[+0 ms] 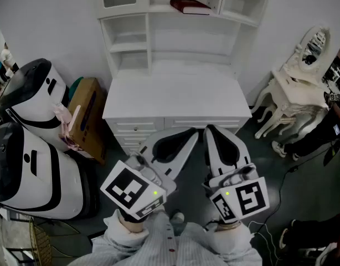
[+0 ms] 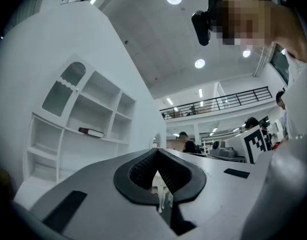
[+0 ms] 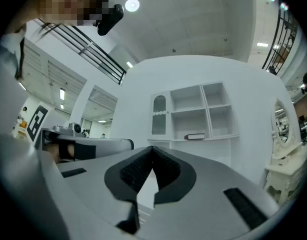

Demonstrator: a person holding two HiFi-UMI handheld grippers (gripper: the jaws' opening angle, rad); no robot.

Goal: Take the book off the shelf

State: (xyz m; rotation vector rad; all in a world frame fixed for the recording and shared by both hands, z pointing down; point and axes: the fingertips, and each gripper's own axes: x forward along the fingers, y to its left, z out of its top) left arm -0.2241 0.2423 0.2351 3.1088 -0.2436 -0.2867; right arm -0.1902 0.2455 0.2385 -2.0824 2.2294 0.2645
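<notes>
A dark red book [image 1: 190, 6] lies flat on a middle shelf of the white shelf unit [image 1: 159, 37]; the same book [image 2: 90, 132] shows small in the left gripper view, and the book [image 3: 195, 136] again in the right gripper view. Both grippers hang side by side in front of the desk, well short of the shelf. My left gripper [image 1: 193, 131] is shut with nothing between its jaws. My right gripper [image 1: 207, 128] is shut and empty too, its tips close to the left one's.
The white desk top [image 1: 175, 96] with drawers below stands between me and the shelf. Two white-and-black machines [image 1: 31, 143] and a cardboard box [image 1: 87, 115] stand at the left. An ornate white chair [image 1: 294, 87] is at the right.
</notes>
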